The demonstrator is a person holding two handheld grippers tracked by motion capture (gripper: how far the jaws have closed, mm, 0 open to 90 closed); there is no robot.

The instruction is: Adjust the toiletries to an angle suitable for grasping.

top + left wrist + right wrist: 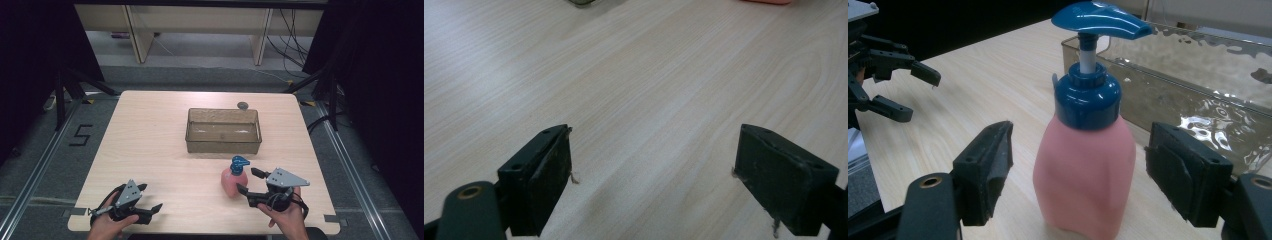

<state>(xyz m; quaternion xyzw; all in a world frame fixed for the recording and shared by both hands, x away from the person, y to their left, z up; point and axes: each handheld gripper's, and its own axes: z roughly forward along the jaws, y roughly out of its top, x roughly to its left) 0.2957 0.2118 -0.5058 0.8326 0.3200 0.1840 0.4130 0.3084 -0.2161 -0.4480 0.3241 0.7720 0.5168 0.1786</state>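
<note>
A wooden table (150,145) is seen from above, with a clear plastic tub (223,131) set at its middle, toward the far side. A pink soap bottle (234,179) with a blue pump is stood upright on the table just near of the tub, toward the right. The right gripper (247,181) is held at the bottle's right, its jaws spread wide; in the right gripper view the bottle (1085,170) is framed between the two jaws, close to them but touched by neither. The left gripper (148,196) is held at the near left edge, well apart from the bottle, its jaws spread over bare wood.
</note>
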